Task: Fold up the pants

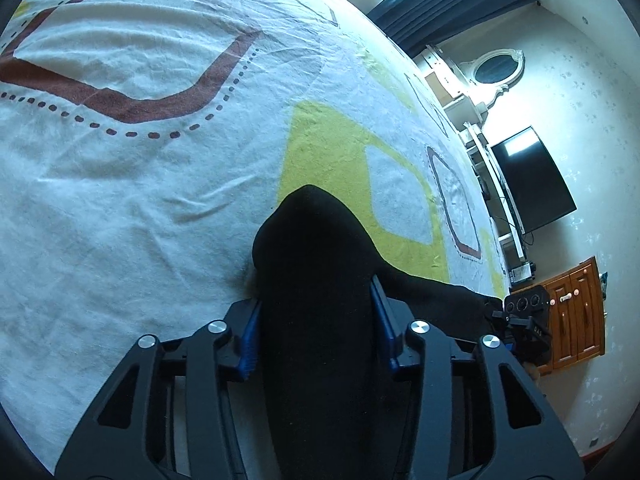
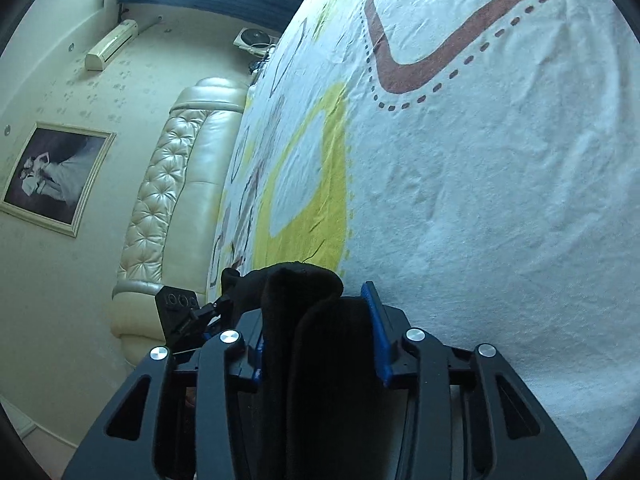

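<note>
matt black cloth pants (image 1: pixel 316 280), rough towelling bedspread (image 1: pixel 120 200)

Patterned bedspread (image 1: pixel 140 200), tufted headboard (image 2: pixel 168 184), perhaps television (image 1: pixel 528 180)

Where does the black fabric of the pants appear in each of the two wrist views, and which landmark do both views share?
Left wrist view: the black fabric pants fill the lower centre, clamped between the left gripper fingers.
Right wrist view: the pants are at lower centre, bunched in the right gripper.
Shared landmark: the yellow patch on the white patterned bedsheet.
</note>
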### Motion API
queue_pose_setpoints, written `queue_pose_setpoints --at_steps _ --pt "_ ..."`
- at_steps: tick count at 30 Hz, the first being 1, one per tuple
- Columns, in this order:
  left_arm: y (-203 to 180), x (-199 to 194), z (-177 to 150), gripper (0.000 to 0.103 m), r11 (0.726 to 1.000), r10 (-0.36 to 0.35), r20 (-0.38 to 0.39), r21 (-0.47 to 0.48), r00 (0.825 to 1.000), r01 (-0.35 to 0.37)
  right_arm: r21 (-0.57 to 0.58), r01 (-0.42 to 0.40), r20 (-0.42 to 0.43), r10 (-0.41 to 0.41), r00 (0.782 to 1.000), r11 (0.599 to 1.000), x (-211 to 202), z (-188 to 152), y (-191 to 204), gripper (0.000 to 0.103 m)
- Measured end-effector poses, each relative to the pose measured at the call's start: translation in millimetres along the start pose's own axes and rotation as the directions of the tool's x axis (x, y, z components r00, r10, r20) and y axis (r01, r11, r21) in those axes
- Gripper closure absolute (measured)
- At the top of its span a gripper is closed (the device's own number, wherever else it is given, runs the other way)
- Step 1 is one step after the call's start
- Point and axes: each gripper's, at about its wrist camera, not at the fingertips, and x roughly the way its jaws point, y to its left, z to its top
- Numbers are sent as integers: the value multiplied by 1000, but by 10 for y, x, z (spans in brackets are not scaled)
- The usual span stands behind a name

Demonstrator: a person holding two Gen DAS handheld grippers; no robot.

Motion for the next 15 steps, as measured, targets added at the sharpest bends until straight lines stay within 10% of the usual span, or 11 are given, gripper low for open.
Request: queue_pose_setpoints --at_steps 15 --pt "-201 -25 88 71 989 115 50 89 992 -119 -43 39 60 -36 998 998 19 88 83 70"
